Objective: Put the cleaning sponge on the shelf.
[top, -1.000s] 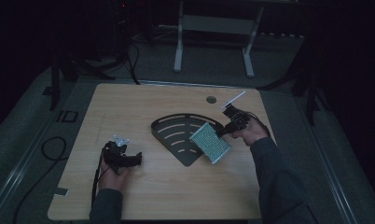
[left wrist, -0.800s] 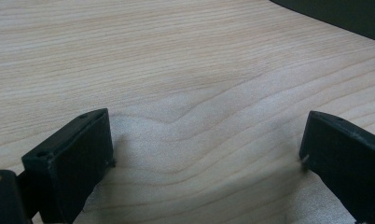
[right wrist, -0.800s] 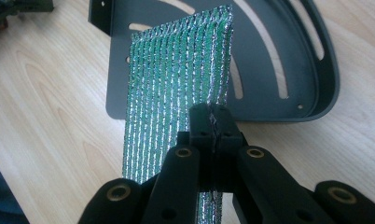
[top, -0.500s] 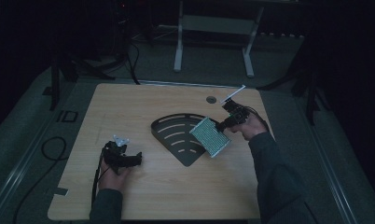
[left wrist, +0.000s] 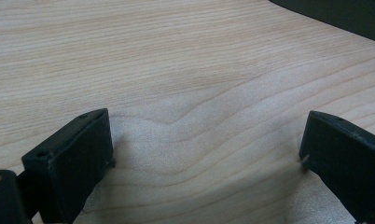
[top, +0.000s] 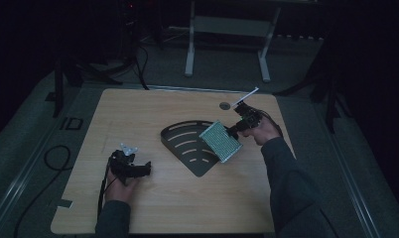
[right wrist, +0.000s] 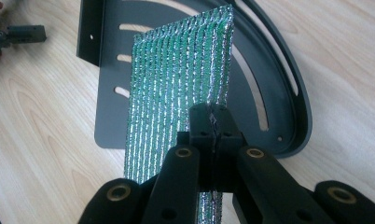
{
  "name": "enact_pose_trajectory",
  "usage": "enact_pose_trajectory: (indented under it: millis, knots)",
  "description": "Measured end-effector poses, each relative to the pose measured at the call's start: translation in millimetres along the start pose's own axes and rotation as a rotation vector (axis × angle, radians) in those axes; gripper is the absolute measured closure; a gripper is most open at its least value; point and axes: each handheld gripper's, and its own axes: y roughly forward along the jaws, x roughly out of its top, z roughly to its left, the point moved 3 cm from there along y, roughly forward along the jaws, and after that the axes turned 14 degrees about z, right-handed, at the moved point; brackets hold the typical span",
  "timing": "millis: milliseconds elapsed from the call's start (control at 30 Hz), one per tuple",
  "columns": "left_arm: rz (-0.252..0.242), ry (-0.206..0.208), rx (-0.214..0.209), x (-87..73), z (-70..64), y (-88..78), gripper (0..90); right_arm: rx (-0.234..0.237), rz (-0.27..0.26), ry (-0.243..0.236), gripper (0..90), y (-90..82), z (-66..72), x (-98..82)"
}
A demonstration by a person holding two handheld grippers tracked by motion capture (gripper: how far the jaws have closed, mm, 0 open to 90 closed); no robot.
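Observation:
A shiny green-and-silver foil pouch (top: 220,141) hangs above the right part of a black quarter-round slotted tray (top: 183,140). My right gripper (top: 235,130) is shut on the pouch's near edge; in the right gripper view the jaws pinch the pouch (right wrist: 176,88) at my right gripper (right wrist: 214,122), with the tray (right wrist: 288,98) lying beneath. At the table's front left my left gripper (top: 147,169) rests low on the wood. The left gripper view shows it open (left wrist: 204,149), its jaws wide apart with bare wood between them.
The wooden table (top: 153,109) has a round cable hole (top: 225,105) near its back edge. A white strip (top: 250,93) sticks up behind the right hand. A black cable (top: 53,163) lies on the floor at left. A metal frame (top: 227,29) stands beyond the table.
The right hand has lifted and carried the pouch slightly up and toward the back of the table over the tray. The left gripper has stayed put.

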Motion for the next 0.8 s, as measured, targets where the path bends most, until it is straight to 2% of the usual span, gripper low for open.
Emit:
enact_pose_trajectory:
  millis: [467, 800]
  knots:
    - [-0.001, 0.000, 0.000, 0.1, 0.0, 0.1, 2.8, 0.002, -0.026, -0.001, 89.5, 5.2, -7.0, 9.8]
    - [-0.001, 0.000, 0.000, 0.1, -0.1, 0.1, 2.8, -0.011, -0.032, -0.014, 89.5, 5.7, -5.8, 21.7]
